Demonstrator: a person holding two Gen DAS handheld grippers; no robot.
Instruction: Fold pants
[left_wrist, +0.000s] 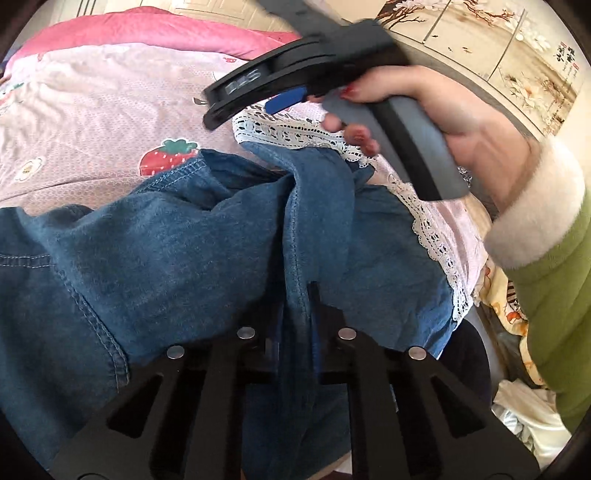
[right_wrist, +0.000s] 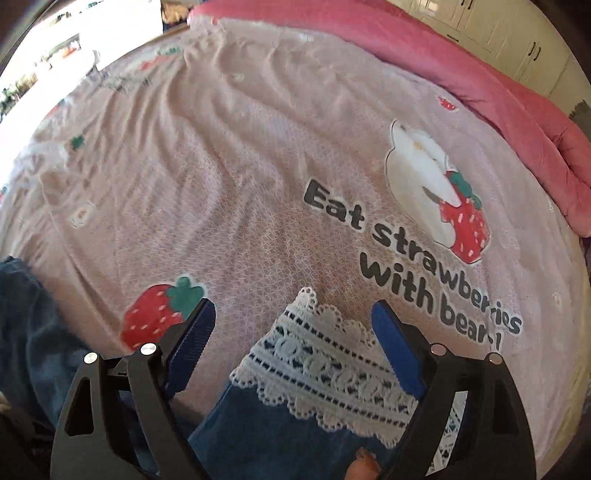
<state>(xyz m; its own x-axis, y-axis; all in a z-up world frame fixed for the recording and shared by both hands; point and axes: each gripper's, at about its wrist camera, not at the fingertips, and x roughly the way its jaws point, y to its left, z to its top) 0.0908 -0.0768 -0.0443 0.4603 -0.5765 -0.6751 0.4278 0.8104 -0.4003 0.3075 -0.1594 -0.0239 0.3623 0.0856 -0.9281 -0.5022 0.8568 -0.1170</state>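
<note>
Pants (left_wrist: 177, 251), of blue denim with a white lace hem (right_wrist: 332, 365), lie bunched on a bed whose pink sheet (right_wrist: 229, 177) carries strawberry prints and the words "Eat strawberries with bear"; positions below are given relative to the pants. At the left of the left wrist view a stitched seam and broad denim panel spread loosely over the sheet, rumpled and not flat. At centre, a ridge of gathered denim runs down between the fingers of the left hand-held gripper (left_wrist: 295, 332), whose jaws stand narrow and appear pinched on this fold, though the pads themselves are hidden by cloth. To the right and beyond the pants, the right hand-held gripper (left_wrist: 284, 101) is carried above the lace hem by a person's hand (left_wrist: 454, 110) in a green, white-cuffed sleeve. In the right wrist view its blue pads (right_wrist: 195, 336) stand wide apart, holding nothing, with the lace hem lying on the sheet between and below them. A deep pink quilt (right_wrist: 498, 103) lies at the far edge of the bed, well apart from the pants. Judged progress: early; the garment is neither smoothed nor laid leg over leg, no completed fold is visible, and the lace hem has yet to be gripped, so nearly all folding remains.
</note>
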